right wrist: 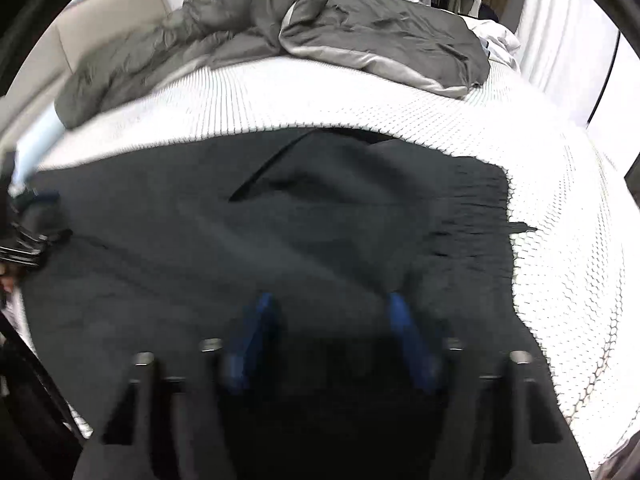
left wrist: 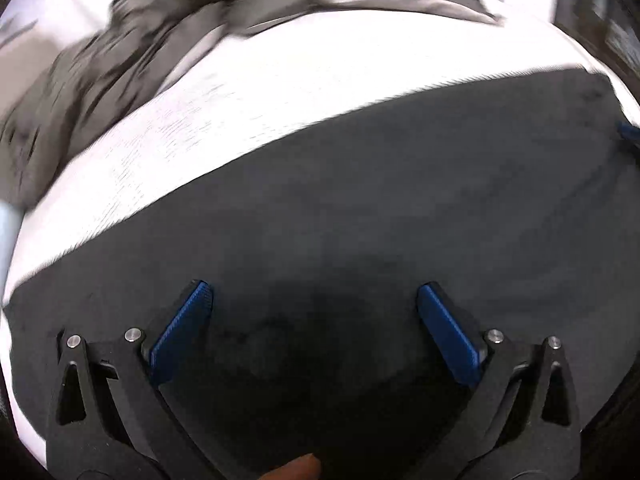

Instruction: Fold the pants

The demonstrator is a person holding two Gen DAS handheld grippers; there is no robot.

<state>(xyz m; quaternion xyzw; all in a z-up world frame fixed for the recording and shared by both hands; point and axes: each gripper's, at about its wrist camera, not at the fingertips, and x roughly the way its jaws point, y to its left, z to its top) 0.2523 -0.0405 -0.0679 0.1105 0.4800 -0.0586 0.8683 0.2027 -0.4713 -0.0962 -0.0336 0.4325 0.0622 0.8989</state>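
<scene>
Pants (right wrist: 248,240): dark, spread across the white mattress (right wrist: 360,108) and not yet folded; flat placement exposes edges for gripping.
Waistband (right wrist: 472,208): gathered end, lying toward the right of the right wrist view.
Left gripper (left wrist: 314,300): jaws spread wide above the cloth, nothing between them; poised to take a fold edge, by judgement.
Right gripper (right wrist: 330,308): blurred; jaws part-way apart over the cloth, no pinch visible.
Quilt (right wrist: 280,28): grey, bunched at the far side, leaving working space.
</scene>
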